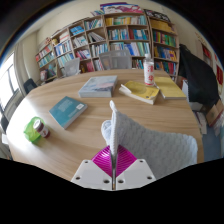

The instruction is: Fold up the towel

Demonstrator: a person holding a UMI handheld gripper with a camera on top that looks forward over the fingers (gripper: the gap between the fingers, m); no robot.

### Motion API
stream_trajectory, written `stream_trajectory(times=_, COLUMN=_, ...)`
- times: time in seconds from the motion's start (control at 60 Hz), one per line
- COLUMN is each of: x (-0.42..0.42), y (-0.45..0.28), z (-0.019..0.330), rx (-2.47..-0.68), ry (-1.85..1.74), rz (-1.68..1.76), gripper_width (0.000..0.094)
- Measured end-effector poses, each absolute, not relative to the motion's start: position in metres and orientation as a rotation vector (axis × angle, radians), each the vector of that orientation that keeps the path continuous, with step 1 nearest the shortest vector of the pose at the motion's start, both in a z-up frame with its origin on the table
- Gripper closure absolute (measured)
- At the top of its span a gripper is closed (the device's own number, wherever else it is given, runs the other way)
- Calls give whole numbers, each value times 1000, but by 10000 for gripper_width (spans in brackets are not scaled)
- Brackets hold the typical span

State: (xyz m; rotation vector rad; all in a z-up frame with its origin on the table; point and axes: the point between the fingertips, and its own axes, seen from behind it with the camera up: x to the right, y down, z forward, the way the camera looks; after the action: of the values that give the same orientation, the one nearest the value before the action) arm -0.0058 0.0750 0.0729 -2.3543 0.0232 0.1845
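A white towel (150, 145) lies on the round wooden table (85, 125), just ahead of my fingers and to their right. One thin fold of it rises straight up between my fingers (113, 125). My gripper (113, 165) is shut on this fold, and the magenta pads (103, 158) press it from both sides. The lifted part stands above the table while the rest of the towel stays flat on it.
On the table lie a blue book (68, 111), a grey book (98, 86), yellow books (141, 92), a green packet (37, 128) and a red-and-white can (149, 72). Bookshelves (110, 40) line the far wall. A dark chair (203, 85) stands at the right.
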Motion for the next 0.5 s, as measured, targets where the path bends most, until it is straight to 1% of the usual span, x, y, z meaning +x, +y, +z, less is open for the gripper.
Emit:
stream_trajectory(times=0.05, x=21, y=74, z=94, rx=-2320, ry=86, rz=230, gripper_width=913)
stream_trajectory(times=0.117, x=76, y=66, z=115, rx=-2301, ry=134, rz=195, gripper_width=910)
stream_trajectory(times=0.217, x=146, y=50, z=113, rx=-2311, ry=201, rz=147, gripper_width=900)
stream_trajectory(times=0.25, x=168, y=44, z=103, rx=-2329, ry=221, rz=123, gripper_width=898)
stream_trajectory(times=0.317, x=205, y=27, z=69, rx=-2409, ry=249, rz=64, gripper_width=897)
stream_trajectory(times=0.417, x=225, y=16, z=19, rx=-2489, ry=262, rz=26, gripper_width=884)
stream_trajectory(times=0.5, x=229, y=18, z=11, rx=-2468, ry=230, rz=-7, gripper_width=859)
